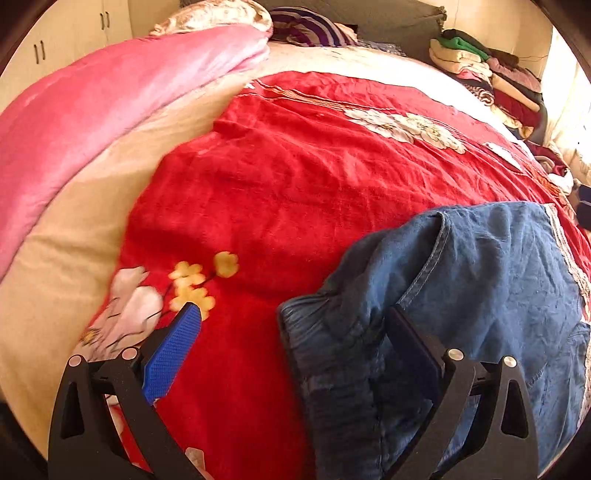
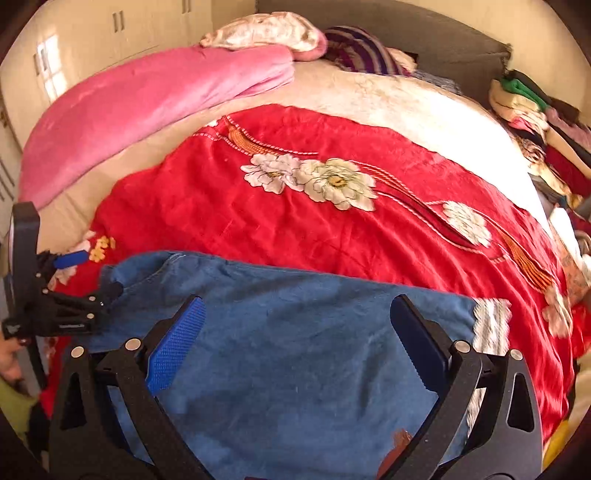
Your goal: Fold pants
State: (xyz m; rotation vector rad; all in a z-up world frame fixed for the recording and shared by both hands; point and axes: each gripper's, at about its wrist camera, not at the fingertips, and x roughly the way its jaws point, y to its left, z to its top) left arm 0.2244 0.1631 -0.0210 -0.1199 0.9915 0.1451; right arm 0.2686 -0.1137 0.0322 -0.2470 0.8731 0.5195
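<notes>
The bed (image 2: pixel 424 107) is wide, and most of its middle is bare: a red floral blanket (image 2: pixel 280 221) covers the near half, with open cloth stretching away toward the headboard end. Along the left edge lies a rolled pink blanket (image 2: pixel 147 107), and at the far end sit a striped pillow (image 2: pixel 354 46) and a pale crumpled throw (image 2: pixel 266 31). The right edge is crowded by a heap of folded clothes (image 2: pixel 535 122). The blue denim pants (image 2: pixel 295 332) lie on the red blanket near the bed's near edge, spread lengthwise from left to right, with a white lace-trimmed cuff (image 2: pixel 491 325) at the right end. The right gripper (image 2: pixel 295 325) hangs over the middle of the pants, its blue-padded fingers spread wide with denim showing between them and nothing caught. The left gripper (image 1: pixel 295 332) is at the left end of the pants, also spread wide: its right finger rests on or in the gathered fabric by a stitched seam (image 1: pixel 428 266), while its left finger (image 1: pixel 173 354) stands over bare red blanket, clear of the denim. The pants look soft and faded, rumpled at the left end, smoother across the middle. A hand (image 2: pixel 9 354) shows at the left behind that gripper.
</notes>
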